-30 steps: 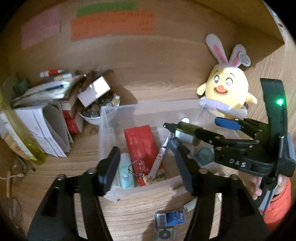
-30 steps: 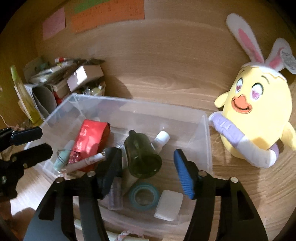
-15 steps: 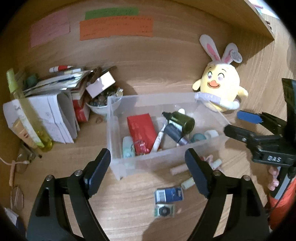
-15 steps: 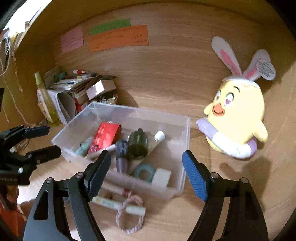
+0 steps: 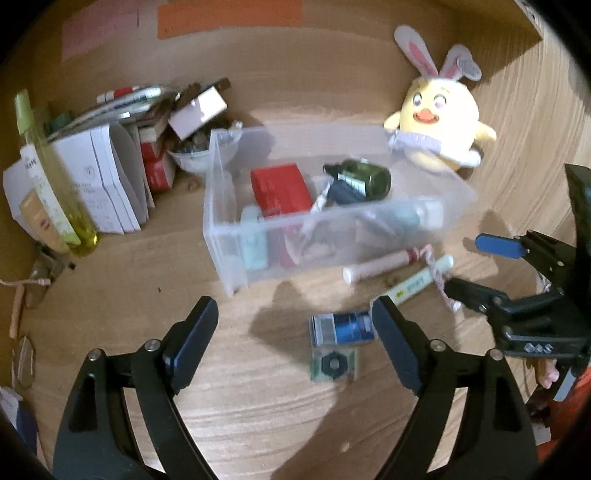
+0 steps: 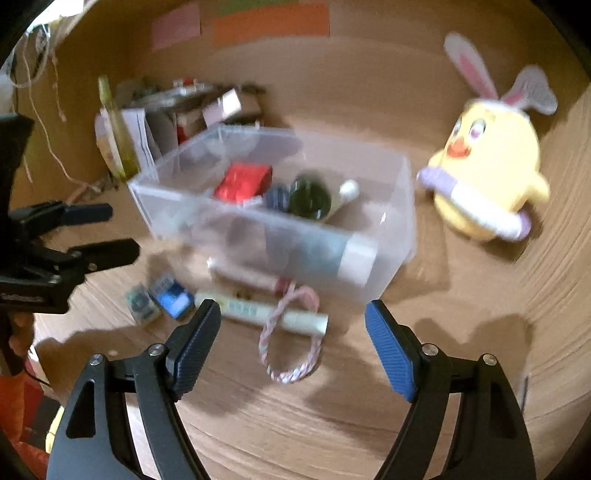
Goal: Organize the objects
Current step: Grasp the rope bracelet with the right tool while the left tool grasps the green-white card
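A clear plastic bin [image 5: 229, 206] [image 6: 399, 206] on the wooden desk holds a red box [image 5: 280, 186], a dark green bottle [image 5: 364, 177] and other small items. In front of it lie a blue box [image 5: 341, 326] [image 6: 171, 295], a small green packet [image 5: 334, 365], two white tubes [image 5: 380, 264] [image 5: 413, 284] and a pink braided loop [image 6: 288, 343]. My left gripper [image 5: 295, 336] is open and empty above the desk near the blue box. My right gripper [image 6: 293, 336] is open and empty over the braided loop.
A yellow bunny plush [image 5: 437, 122] [image 6: 487, 173] stands right of the bin. At the left are stacked papers and boxes [image 5: 107, 177], a yellow-green spray bottle [image 5: 51, 173] and a bowl of small things [image 5: 192, 155]. A wooden back wall carries coloured notes [image 5: 229, 14].
Both grippers have pulled back from the bin and out toward the desk front. The green bottle, held over the bin a second ago, now lies inside it.
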Demonstrator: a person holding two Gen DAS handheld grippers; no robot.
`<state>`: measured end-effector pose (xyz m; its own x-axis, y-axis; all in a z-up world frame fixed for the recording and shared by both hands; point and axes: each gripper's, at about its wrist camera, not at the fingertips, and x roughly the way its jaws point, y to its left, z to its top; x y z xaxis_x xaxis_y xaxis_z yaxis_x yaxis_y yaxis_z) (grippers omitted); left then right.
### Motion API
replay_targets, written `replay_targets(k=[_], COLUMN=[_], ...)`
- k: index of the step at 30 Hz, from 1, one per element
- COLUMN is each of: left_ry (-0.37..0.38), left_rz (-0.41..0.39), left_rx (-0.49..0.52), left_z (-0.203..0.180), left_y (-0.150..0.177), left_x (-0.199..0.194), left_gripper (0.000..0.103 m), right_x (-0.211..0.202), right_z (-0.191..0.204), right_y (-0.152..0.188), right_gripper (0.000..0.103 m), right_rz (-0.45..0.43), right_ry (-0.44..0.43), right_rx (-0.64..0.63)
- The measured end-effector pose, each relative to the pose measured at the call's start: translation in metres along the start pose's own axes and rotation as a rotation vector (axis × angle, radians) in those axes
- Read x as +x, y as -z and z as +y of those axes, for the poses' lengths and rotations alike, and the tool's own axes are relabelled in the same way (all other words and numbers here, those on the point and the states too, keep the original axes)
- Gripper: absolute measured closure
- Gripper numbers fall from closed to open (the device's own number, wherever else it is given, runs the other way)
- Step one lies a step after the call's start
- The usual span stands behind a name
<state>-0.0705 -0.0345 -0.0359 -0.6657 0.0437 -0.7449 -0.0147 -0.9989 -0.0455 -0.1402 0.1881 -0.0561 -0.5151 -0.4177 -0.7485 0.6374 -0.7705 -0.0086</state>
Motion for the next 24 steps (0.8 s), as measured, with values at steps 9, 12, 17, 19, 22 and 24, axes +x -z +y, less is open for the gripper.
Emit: replay_targets(k=[9, 12, 17, 19, 22, 24], left_ry=[0.031, 0.028, 0.022, 0.014, 0.026, 0.025], left_rz=[0.058, 0.067, 0.071, 0.061, 0.064, 0.078], left_rx=[-0.031, -0.032, -0.045, -0.039, -0.024, -0.020], left_z=[0.000, -0.001, -0.001, -0.003, -0.005, -0.006], left_y=[0.025, 0.029, 0.036, 0.037, 0.037, 0.036], left_x=[0.010, 0.012, 0.012, 0.009, 0.009, 0.012], left_gripper=[0.017, 0.017, 0.017, 0.017, 0.017, 0.017], right_x=[0.020, 0.019, 0.017, 0.013, 0.006, -0.001], right_z=[-0.006, -0.011, -0.030, -0.039, -0.047, -0.051], right_y=[0.016, 0.019, 0.021, 0.022, 0.020, 0.017], right_gripper=[0.058, 0.076, 0.093, 0.094, 0.095, 0.095], right_rz=[0.091, 0.085, 0.067, 0.050, 0.018, -0.004], right_ry=[-0.025, -0.015, -0.020, -0.013, 0.017, 0.027], right_rx=[0.026, 0.044, 0.130, 0.165, 0.184, 0.191])
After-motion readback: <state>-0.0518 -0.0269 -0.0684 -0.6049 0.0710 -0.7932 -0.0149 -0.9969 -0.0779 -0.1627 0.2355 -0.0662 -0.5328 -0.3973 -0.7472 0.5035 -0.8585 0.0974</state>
